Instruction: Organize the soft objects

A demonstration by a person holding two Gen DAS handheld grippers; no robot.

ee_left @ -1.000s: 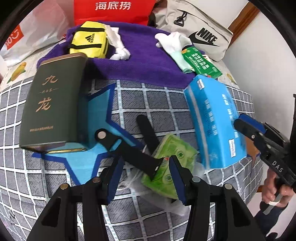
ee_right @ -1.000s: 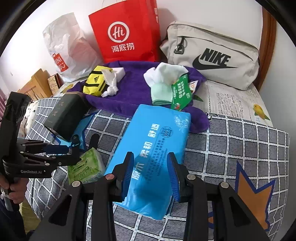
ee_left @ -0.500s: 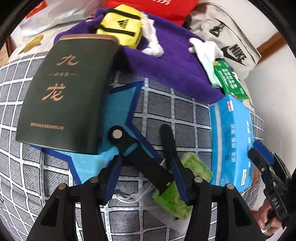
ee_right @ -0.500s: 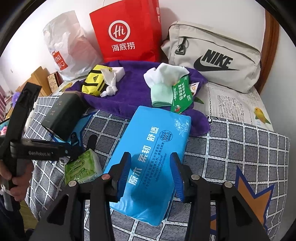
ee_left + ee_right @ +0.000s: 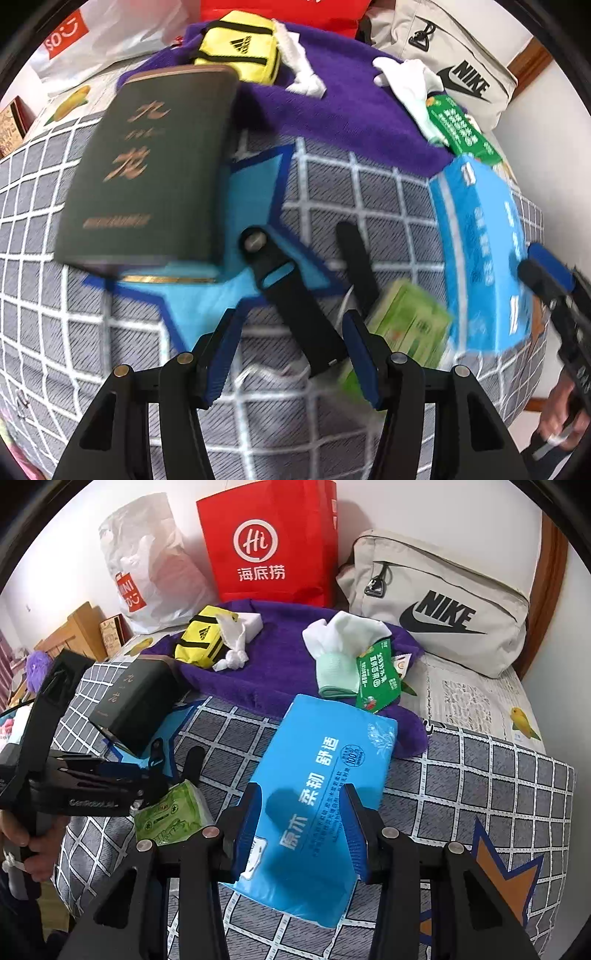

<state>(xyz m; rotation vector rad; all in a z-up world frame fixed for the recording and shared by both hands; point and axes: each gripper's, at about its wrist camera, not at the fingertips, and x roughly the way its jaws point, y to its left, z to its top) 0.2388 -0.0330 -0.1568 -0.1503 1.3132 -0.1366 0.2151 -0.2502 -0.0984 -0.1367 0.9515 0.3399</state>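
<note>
While half-open, jaws seemingly astride strap (image 5: 295, 306)

In your right wrist view, the tissue pack (image 5: 317, 794) is lying at centre on the bedspread (image 5: 480, 775); the small packet (image 5: 166, 812) is sitting lower left, the towel (image 5: 280, 657) upper centre, bags lining the top.

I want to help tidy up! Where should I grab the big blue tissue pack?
Probably grip the blue tissue pack across its narrow width near the close end, coming from above. It lies flat on the checked bedspread, and its long sides are free and squashy.
</note>
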